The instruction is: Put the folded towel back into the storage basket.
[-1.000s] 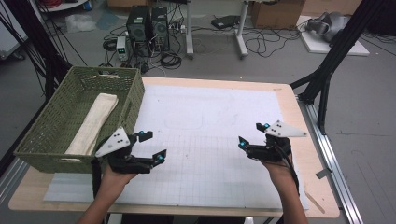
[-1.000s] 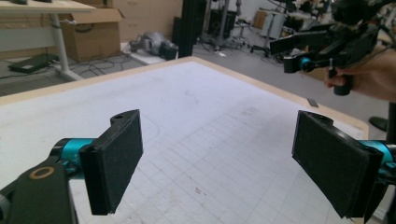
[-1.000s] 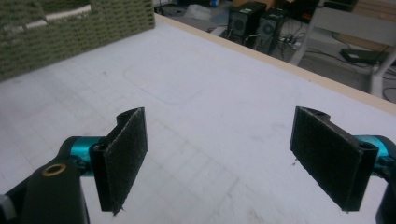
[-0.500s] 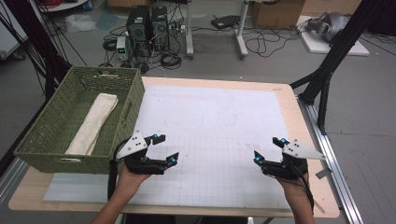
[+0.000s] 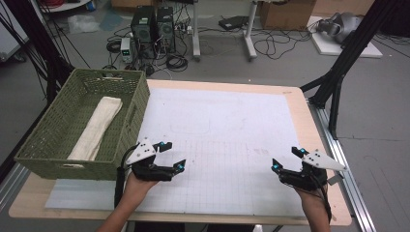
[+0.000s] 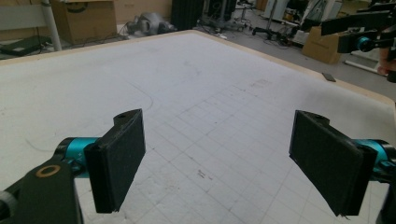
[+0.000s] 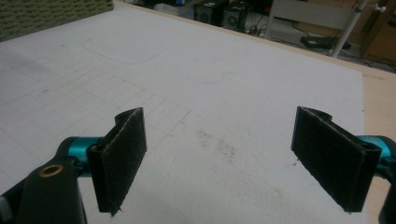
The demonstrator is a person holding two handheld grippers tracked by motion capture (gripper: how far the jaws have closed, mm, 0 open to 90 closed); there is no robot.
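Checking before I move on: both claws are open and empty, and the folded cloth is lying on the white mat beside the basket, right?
Not quite. The folded cloth lies inside the green basket, not on the white mat, as the high view shows. Both the left claw and right claw are open and empty.

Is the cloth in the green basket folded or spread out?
Folded. The cloth lies as a long narrow strip along the bottom of the basket, lengthwise, leaving bare basket floor on both sides.

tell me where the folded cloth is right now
In the high view the folded cloth lies lengthwise inside the green wicker basket at the table's left edge, left of and beyond the open left gripper.
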